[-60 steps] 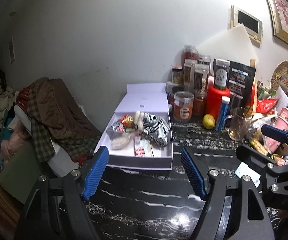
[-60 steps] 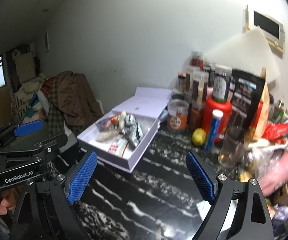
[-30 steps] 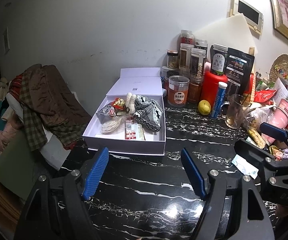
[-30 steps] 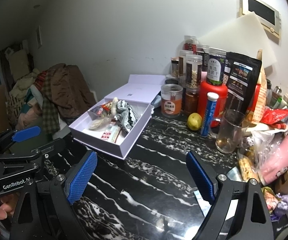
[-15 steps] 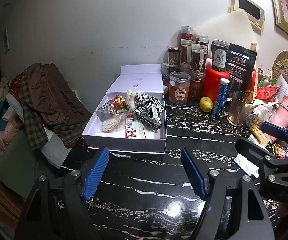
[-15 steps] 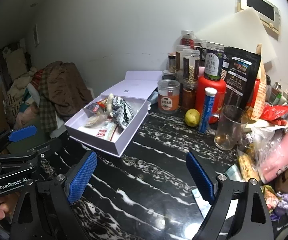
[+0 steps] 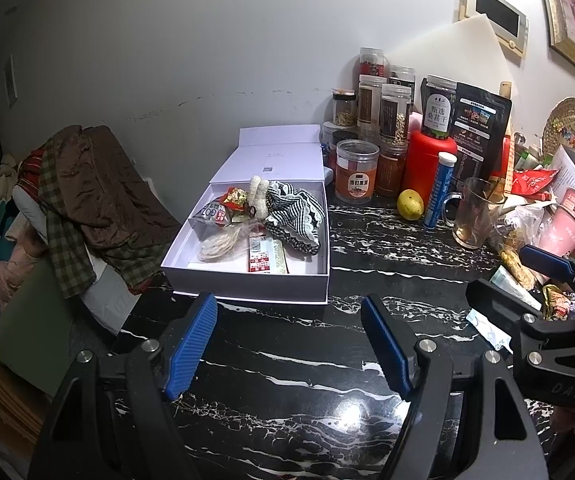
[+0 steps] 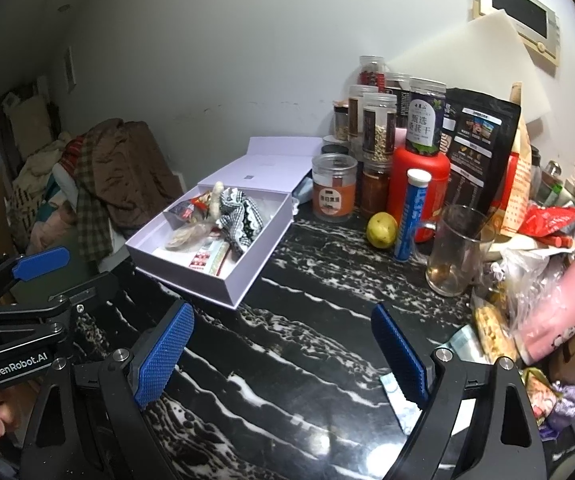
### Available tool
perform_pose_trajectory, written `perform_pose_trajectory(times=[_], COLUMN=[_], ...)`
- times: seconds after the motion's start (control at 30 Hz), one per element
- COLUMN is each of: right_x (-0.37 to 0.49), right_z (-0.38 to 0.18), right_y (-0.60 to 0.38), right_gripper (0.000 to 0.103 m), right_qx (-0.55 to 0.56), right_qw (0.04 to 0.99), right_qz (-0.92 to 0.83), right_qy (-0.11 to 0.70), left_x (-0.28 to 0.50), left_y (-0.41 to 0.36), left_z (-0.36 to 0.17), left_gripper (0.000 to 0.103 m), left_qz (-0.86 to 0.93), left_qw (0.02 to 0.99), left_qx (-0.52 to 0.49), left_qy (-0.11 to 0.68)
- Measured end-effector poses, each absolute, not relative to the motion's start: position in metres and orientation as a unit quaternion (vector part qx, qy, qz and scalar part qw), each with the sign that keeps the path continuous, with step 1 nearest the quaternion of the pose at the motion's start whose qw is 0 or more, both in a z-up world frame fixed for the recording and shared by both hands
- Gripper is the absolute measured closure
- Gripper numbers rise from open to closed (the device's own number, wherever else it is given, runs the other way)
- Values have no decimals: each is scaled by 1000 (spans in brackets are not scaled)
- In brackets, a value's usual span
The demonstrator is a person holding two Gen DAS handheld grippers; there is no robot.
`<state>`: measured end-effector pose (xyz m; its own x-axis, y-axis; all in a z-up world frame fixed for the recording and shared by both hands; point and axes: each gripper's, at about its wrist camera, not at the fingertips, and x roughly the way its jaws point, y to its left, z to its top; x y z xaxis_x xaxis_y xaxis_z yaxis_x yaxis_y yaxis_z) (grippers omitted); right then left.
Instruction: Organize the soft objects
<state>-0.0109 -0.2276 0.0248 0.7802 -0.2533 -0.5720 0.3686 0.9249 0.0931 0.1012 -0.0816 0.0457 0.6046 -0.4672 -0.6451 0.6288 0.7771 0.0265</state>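
Both grippers are easing back — left gripper (image 7: 289,346) and right gripper (image 8: 281,354), jaws released and empty — leaving the black-and-white striped cloth (image 7: 293,216) lying in the open white cardboard box (image 7: 247,286) straight ahead across the black marble desk (image 7: 367,276), nearer the left.

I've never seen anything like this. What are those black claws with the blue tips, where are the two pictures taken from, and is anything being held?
Each claw is a hand-held two-finger gripper with a camera looking along its fingers. One picture looks out from the left gripper, the other from the right gripper; each also shows its partner at the edge. Both are open and hold nothing, hovering over a black marble counter. On it sits an open white box containing a striped cloth, a cream plush toy and snack packets. Jars, a lemon and a glass mug stand to its right.
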Motion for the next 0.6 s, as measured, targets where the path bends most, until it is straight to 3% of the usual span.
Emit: perform_pose_trajectory(times=[0.6], right_x=[-6], right_z=[16], right_y=[-233], right_gripper=[12], right_qx=[107], right_qw=[934], right_qz=[-161], right_qy=[299], left_x=[103], left_y=[-83], left_z=[44], left_gripper=[29], left_qz=[-312], left_qw=[884], left_qx=[127], left_qy=[326])
